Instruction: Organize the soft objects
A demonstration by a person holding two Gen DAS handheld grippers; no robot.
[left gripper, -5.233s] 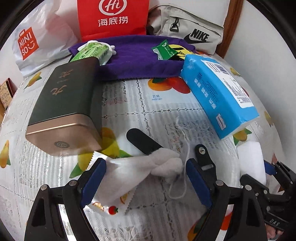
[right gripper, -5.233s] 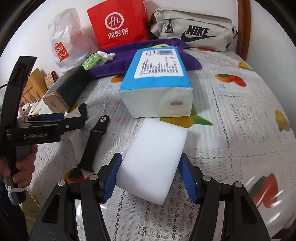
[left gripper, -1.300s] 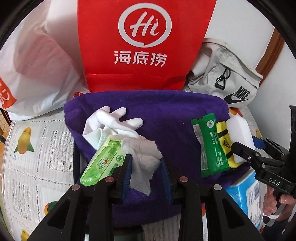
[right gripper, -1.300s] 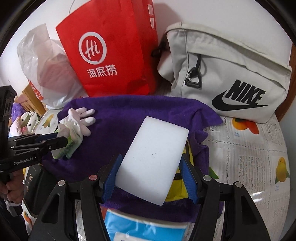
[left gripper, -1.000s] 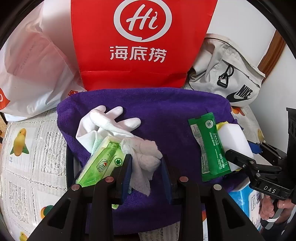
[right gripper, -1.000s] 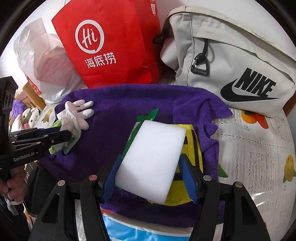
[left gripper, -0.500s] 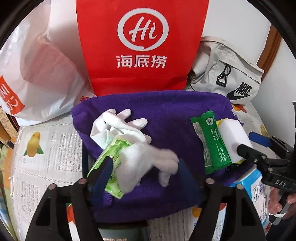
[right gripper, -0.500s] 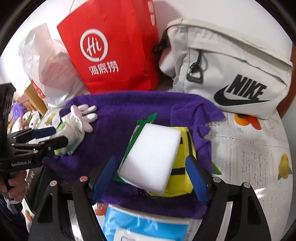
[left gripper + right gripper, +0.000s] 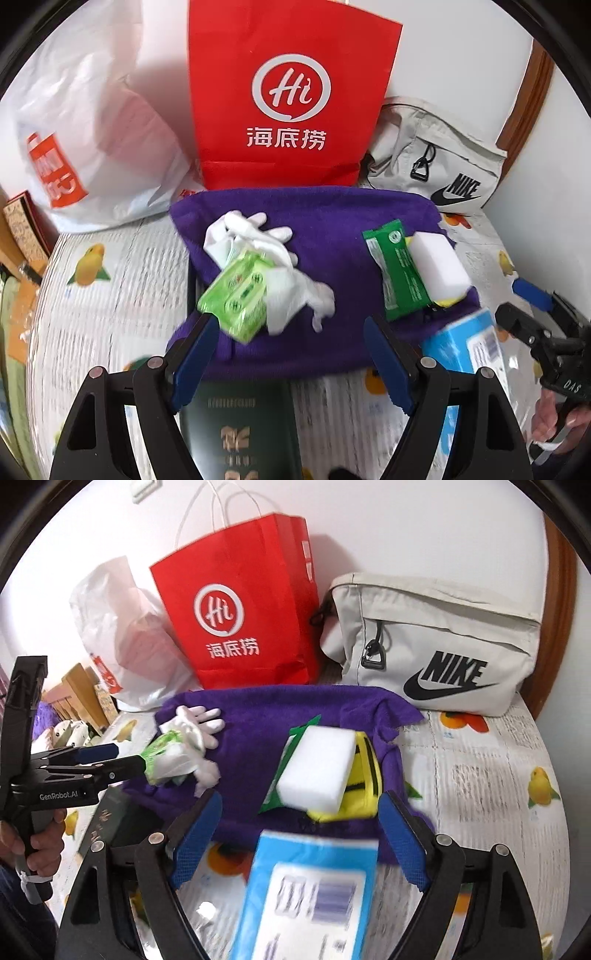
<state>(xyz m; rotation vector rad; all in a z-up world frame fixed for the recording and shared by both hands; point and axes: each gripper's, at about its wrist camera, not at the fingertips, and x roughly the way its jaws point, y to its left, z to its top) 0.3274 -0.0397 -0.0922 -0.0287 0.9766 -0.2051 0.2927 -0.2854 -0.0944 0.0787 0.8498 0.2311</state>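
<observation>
**Both jaws released, soft items lying on the purple towel**

I see my left gripper (image 9: 290,354) with its jaws spread wide and holding nothing, hovering over the near edge of the folded purple terry towel (image 9: 332,229). Just beyond its fingertips lies the crumpled white cloth (image 9: 301,295), resting on the towel and touching the bright green wet-wipe packet (image 9: 238,291). A white rubber glove (image 9: 251,229) lies behind the packet, partly overlapped by it.

My right gripper (image 9: 299,834) also has its jaws parted, empty. Ahead of it the white rectangular foam sponge (image 9: 317,771) sits free of both fingers, tilted atop a dark green foil sachet (image 9: 295,738) and a yellow pouch with black stripes (image 9: 364,779), all on the right part of the towel. A blue-and-white tissue pack (image 9: 314,893) lies on the desk (image 9: 491,775) between the right fingers, near the camera and blurred.

Behind the towel stand a red paper shopping bag (image 9: 288,96), a white plastic carrier bag (image 9: 88,133) and a beige Nike pouch (image 9: 436,642). A dark green tin box (image 9: 240,432) sits below the left jaws.
</observation>
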